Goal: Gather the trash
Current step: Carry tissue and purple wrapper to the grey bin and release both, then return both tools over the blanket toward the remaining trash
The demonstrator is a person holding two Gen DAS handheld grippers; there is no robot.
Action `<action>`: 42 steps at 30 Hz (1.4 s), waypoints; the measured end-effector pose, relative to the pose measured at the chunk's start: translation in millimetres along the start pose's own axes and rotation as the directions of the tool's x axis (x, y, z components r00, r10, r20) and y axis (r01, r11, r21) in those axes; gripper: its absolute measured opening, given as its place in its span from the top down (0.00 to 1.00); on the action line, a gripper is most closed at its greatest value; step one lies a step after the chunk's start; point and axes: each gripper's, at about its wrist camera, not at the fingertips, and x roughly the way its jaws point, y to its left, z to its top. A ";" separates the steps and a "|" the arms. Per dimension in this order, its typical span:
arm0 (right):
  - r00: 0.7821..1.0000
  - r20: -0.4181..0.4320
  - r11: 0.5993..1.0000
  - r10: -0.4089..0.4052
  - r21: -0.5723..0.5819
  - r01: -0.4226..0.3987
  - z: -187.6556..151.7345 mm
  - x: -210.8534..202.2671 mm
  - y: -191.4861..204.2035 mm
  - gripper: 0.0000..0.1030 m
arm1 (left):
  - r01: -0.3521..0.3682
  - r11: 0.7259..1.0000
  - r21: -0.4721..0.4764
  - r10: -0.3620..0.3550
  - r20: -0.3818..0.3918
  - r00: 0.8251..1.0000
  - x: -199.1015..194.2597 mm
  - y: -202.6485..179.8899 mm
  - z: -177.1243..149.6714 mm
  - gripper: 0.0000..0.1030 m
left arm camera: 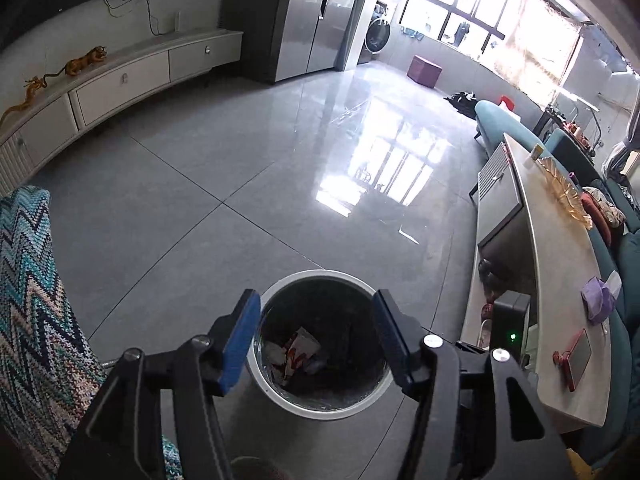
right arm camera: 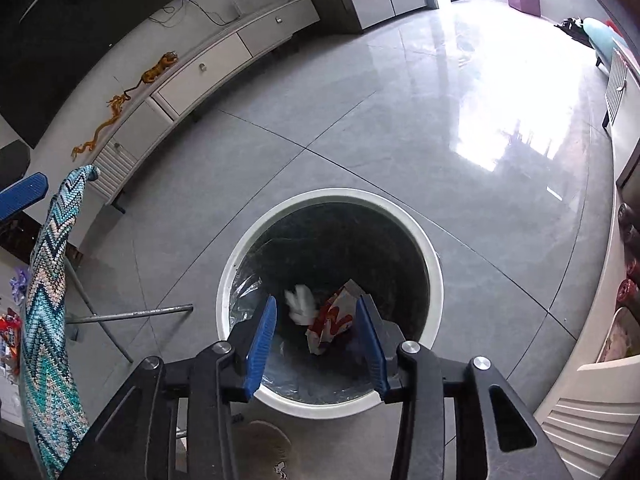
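A round white trash bin with a dark liner stands on the grey tile floor; it also shows in the right wrist view. Inside lie a red-and-white wrapper and a crumpled white tissue; the wrapper also shows in the left wrist view. My left gripper is open and empty, hanging above the bin. My right gripper is open and empty, right over the bin's mouth. One blue fingertip of the left gripper shows at the far left of the right wrist view.
A chair with a zigzag knit cover stands left of the bin. A long table on the right holds a purple cloth and a red phone. A low TV cabinet runs along the far wall.
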 end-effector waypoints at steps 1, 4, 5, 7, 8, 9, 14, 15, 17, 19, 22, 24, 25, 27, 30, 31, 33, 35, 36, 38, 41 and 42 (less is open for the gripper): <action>1.000 0.013 1.000 -0.002 0.000 0.002 -0.2 -6.4 1.5 0.60 | 0.004 1.000 -0.004 -0.003 0.017 1.000 -8.0 1.7 -1.2 0.45; 0.998 0.060 1.000 0.000 -0.007 0.000 3.1 -26.6 7.9 0.54 | -0.004 1.000 -0.001 0.004 0.080 0.997 -38.7 1.7 -7.3 0.45; 0.996 0.085 1.000 0.000 -0.015 0.001 3.2 -37.7 11.7 0.52 | -0.011 1.000 0.004 0.010 0.098 0.995 -49.4 1.1 -8.5 0.45; 0.991 0.132 1.000 0.001 -0.024 0.002 5.7 -54.6 20.8 0.49 | -0.027 1.000 0.016 0.025 0.130 0.991 -72.4 1.0 -11.3 0.45; 0.988 0.156 1.000 0.002 -0.027 0.002 6.7 -64.3 25.6 0.45 | -0.038 0.999 0.022 0.034 0.146 0.989 -84.1 0.8 -12.8 0.45; 0.984 0.180 0.999 0.007 -0.038 0.000 6.9 -76.1 31.4 0.42 | -0.046 0.999 0.022 0.042 0.158 0.987 -95.8 1.0 -14.2 0.45; 0.950 0.313 0.995 0.027 -0.100 0.004 2.4 -141.6 70.0 0.29 | -0.076 0.997 0.003 0.073 0.231 0.970 -151.9 5.6 -25.0 0.45; 0.943 0.332 0.994 0.033 -0.110 0.004 2.0 -149.8 77.0 0.24 | -0.091 0.996 0.005 0.086 0.251 0.964 -165.4 7.2 -28.9 0.45; 0.920 0.389 0.991 0.052 -0.135 0.001 -0.5 -175.6 93.3 0.17 | -0.123 0.992 0.004 0.116 0.287 0.951 -190.6 12.6 -38.6 0.43; 0.890 0.449 0.986 0.074 -0.169 0.004 -4.4 -204.9 113.2 0.12 | -0.155 0.988 -0.002 0.148 0.319 0.936 -214.9 18.5 -49.5 0.40; 0.849 0.519 0.975 0.100 -0.222 0.021 -12.0 -239.5 144.4 0.04 | -0.186 0.982 -0.022 0.182 0.354 0.918 -245.2 30.3 -62.7 0.40; 0.830 0.544 0.965 0.121 -0.259 0.030 -16.8 -256.9 162.0 0.00 | -0.203 0.978 -0.043 0.204 0.375 0.904 -265.6 41.3 -73.3 0.39; 0.819 0.556 0.959 0.138 -0.283 0.030 -19.9 -267.1 174.0 0.00 | -0.220 0.974 -0.056 0.225 0.385 0.895 -274.7 47.4 -79.1 0.38; 0.807 0.566 0.948 0.169 -0.318 0.025 -24.0 -279.7 192.1 0.00 | -0.253 0.964 -0.086 0.266 0.409 0.873 -293.6 60.9 -92.1 0.34; 0.785 0.580 0.933 0.215 -0.359 0.010 -30.4 -295.2 217.6 0.00 | -0.288 0.948 -0.136 0.319 0.431 0.844 -320.9 87.4 -112.4 0.32; 0.776 0.588 0.928 0.230 -0.372 0.007 -33.1 -301.0 227.8 0.00 | -0.303 0.941 -0.153 0.339 0.436 0.834 -329.6 97.9 -119.6 0.32; 0.760 0.595 0.916 0.260 -0.401 0.001 -37.4 -309.7 247.2 0.00 | -0.334 0.924 -0.186 0.383 0.441 0.812 -344.7 119.9 -133.5 0.32; 0.752 0.593 0.902 0.288 -0.431 -0.005 -40.9 -313.0 265.0 0.00 | -0.355 0.908 -0.221 0.418 0.435 0.798 -355.9 143.5 -147.7 0.32; 0.747 0.592 0.895 0.303 -0.446 -0.010 -42.5 -314.4 273.8 0.00 | -0.364 0.899 -0.243 0.437 0.430 0.790 -362.3 157.4 -155.4 0.32; 0.743 0.581 0.880 0.334 -0.475 -0.023 -44.6 -313.8 292.5 0.00 | -0.387 0.875 -0.290 0.479 0.417 0.772 -373.7 185.6 -172.1 0.32; 0.745 0.553 0.854 0.373 -0.518 -0.042 -50.8 -306.0 322.8 0.00 | -0.423 0.836 -0.350 0.541 0.387 0.747 -384.7 224.6 -198.2 0.32; 0.747 0.545 0.847 0.382 -0.529 -0.047 -52.0 -302.5 329.4 0.00 | -0.431 0.823 -0.371 0.557 0.373 0.742 -387.8 238.8 -207.6 0.32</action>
